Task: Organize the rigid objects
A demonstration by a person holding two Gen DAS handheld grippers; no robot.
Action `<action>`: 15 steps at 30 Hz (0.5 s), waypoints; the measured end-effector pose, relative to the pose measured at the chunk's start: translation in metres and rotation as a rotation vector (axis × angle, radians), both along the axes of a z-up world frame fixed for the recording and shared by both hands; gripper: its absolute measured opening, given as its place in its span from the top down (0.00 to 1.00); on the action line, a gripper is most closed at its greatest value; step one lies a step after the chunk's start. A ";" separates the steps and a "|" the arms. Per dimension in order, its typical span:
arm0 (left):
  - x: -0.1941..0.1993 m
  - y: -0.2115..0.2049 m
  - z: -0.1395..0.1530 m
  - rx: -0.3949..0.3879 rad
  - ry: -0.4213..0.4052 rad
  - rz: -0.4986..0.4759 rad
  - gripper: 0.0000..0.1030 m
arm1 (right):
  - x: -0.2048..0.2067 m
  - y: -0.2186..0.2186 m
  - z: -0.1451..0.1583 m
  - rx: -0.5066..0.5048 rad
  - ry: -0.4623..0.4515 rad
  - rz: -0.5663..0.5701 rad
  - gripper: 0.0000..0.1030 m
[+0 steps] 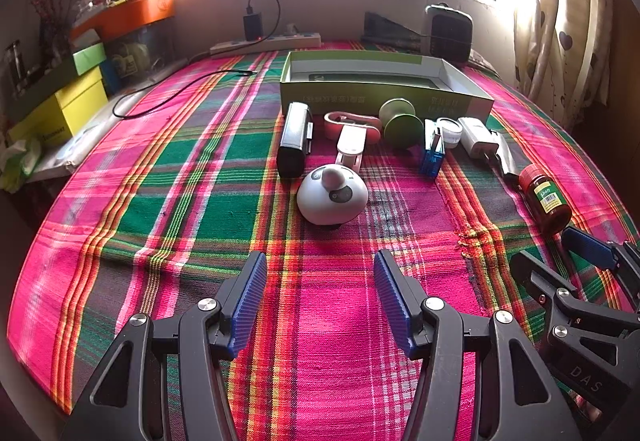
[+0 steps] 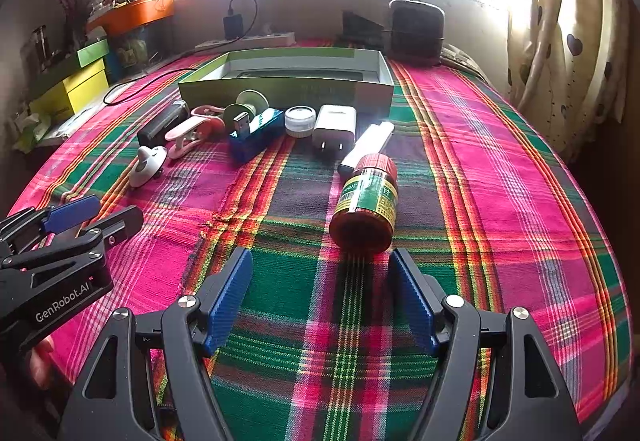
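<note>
We hover both grippers, left (image 1: 320, 297) and right (image 2: 322, 297), jaws wide and empty; next, probably, close on the bottle (image 2: 365, 206) at twelve o'clock.

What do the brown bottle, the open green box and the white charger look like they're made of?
Brown bottle: likely translucent amber plastic, with a ribbed red cap and paper label. Green box: cardboard, matte, thin folded walls. White charger: glossy hard plastic with metal prongs.

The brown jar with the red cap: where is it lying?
The brown jar lies on its side directly ahead of the open right hand-held gripper, beside the white lighter.
</note>
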State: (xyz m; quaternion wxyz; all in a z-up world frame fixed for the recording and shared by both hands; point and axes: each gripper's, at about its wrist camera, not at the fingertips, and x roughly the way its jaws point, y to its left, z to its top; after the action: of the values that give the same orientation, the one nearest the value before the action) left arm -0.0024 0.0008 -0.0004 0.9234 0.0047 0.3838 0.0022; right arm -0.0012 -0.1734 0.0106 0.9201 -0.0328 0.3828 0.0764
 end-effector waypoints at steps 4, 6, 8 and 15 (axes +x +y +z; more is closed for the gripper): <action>0.000 0.000 0.000 0.000 0.001 0.001 0.47 | 0.000 0.000 0.000 0.000 -0.001 0.001 0.31; 0.000 0.000 0.000 0.000 0.001 0.001 0.47 | 0.000 0.000 0.000 0.000 0.000 0.002 0.31; 0.000 0.000 0.000 -0.001 0.002 0.001 0.47 | 0.000 0.000 0.000 0.000 -0.001 0.002 0.31; 0.000 -0.001 0.000 0.001 0.001 0.001 0.47 | 0.001 0.001 0.000 -0.001 0.002 0.009 0.31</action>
State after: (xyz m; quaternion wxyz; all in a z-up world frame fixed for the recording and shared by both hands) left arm -0.0026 0.0002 -0.0007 0.9232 0.0048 0.3844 0.0027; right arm -0.0006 -0.1728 0.0106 0.9193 -0.0346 0.3837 0.0803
